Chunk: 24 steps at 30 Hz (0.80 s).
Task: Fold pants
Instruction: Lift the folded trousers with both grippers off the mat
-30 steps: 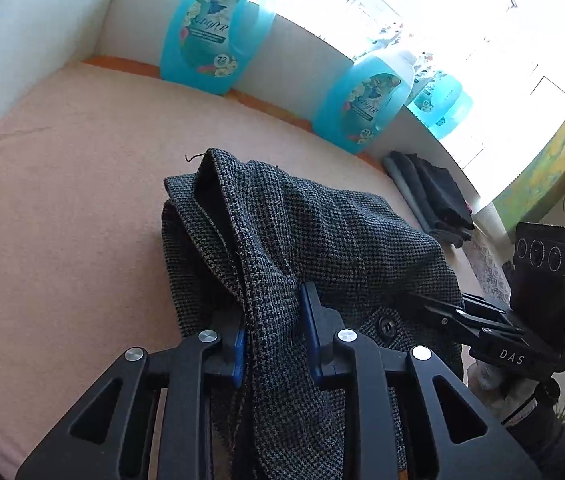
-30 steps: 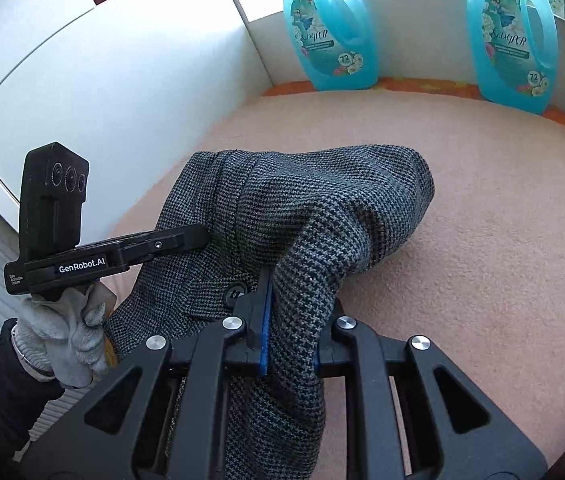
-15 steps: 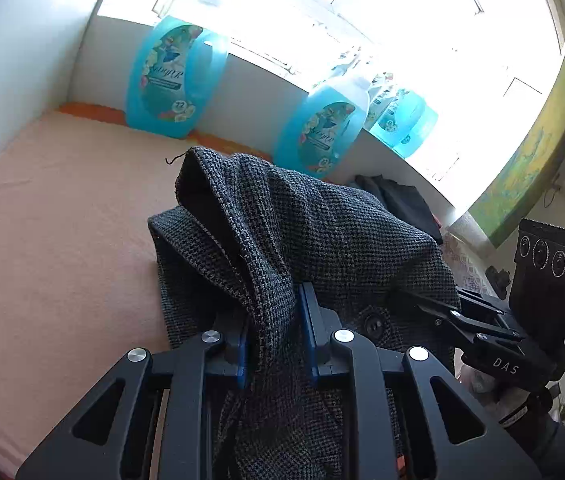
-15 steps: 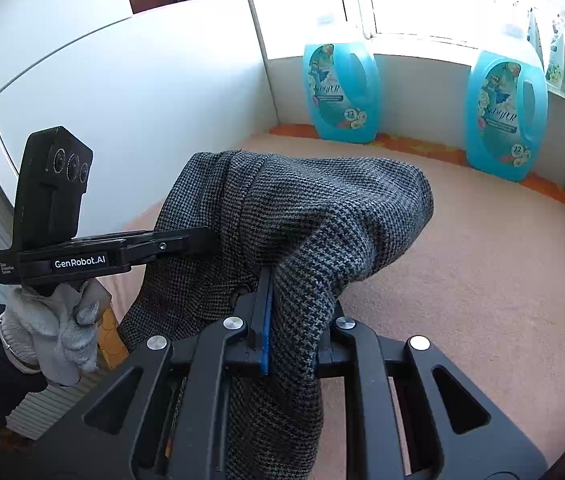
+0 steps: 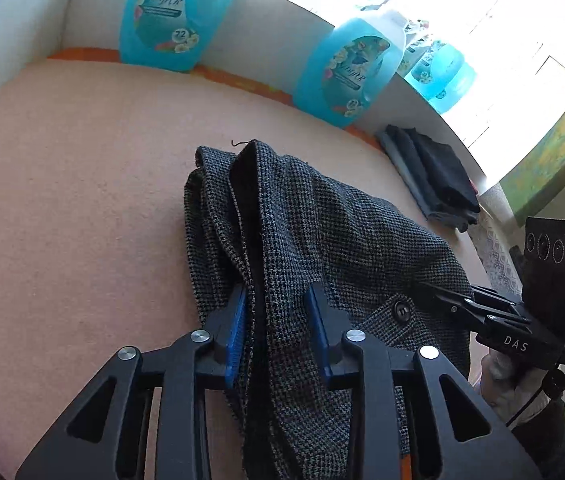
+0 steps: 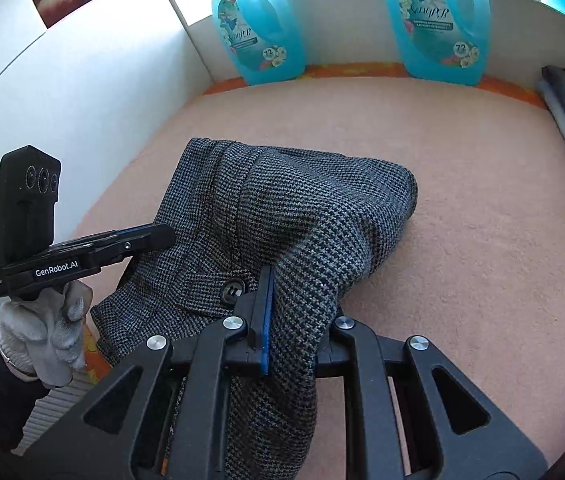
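While the right gripper (image 6: 294, 316) clamps the grey houndstooth wool pants (image 6: 282, 208), the left gripper's (image 5: 276, 320) jaws are opening around the fabric; the pants lie bunched just ahead, unfinished.

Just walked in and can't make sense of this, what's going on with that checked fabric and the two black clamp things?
A person is folding grey checked pants on a peach-covered surface, a handheld gripper in each hand. The right gripper is clamped on a bunched fold. The left gripper is opening, with the cloth between its blue pads but no longer squeezed. Most of the pants lie heaped on the surface.
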Tool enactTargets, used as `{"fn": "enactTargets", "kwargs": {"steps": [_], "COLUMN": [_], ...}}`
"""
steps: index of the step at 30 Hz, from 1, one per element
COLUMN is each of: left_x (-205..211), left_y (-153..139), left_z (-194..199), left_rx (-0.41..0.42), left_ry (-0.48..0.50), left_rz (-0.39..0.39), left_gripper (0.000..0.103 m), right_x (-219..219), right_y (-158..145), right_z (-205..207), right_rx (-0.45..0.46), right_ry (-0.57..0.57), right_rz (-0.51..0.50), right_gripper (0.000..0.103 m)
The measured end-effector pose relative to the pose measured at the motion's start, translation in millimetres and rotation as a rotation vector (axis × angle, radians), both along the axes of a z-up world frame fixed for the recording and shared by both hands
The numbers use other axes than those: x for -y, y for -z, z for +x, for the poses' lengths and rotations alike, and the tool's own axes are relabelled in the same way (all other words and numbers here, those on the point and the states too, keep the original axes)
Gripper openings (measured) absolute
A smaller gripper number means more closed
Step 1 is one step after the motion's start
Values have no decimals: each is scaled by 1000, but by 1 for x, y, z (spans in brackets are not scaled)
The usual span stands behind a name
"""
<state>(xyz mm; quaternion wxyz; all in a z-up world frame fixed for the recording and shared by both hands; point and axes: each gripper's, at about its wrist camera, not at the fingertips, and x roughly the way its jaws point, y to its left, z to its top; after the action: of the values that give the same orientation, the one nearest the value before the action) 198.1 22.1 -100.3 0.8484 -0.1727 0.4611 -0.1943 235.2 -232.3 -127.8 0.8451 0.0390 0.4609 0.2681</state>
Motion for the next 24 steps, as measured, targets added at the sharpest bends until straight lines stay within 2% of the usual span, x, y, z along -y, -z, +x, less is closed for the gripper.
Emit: {"fn": "enactTargets", "kwargs": {"steps": [1,6,11,15,16,19,22,24], "left_x": [-2,-5,-4,-4,-3,5,2,-2], "left_y": [3,18,21,20,20,20,19,17], "left_z": [3,16,16,15,14,13,11,9], "left_rx": [-13,-63,-36,-31,-29,-21,-16,-14], "left_ry": [-19,-41,-39,-36,-29,13,0,-14], "left_rz": [16,18,9,-1,-4,17,-14,-52], "left_gripper": [54,54,54,54,53,40,32,27], "right_x": [-1,-11,-6,0,0,3,5,2], "right_y": [1,4,11,16,17,23,34,35], "right_z": [-1,0,3,6,6,11,16,13], "right_rx": [7,28,-1,-15,-17,-46,-94,-86], "right_ry": [-7,-31,-21,-10,-10,6,19,14], "right_rz": [-5,-40,-11,3,6,15,69,73], "right_gripper": [14,14,14,18,20,31,30,20]}}
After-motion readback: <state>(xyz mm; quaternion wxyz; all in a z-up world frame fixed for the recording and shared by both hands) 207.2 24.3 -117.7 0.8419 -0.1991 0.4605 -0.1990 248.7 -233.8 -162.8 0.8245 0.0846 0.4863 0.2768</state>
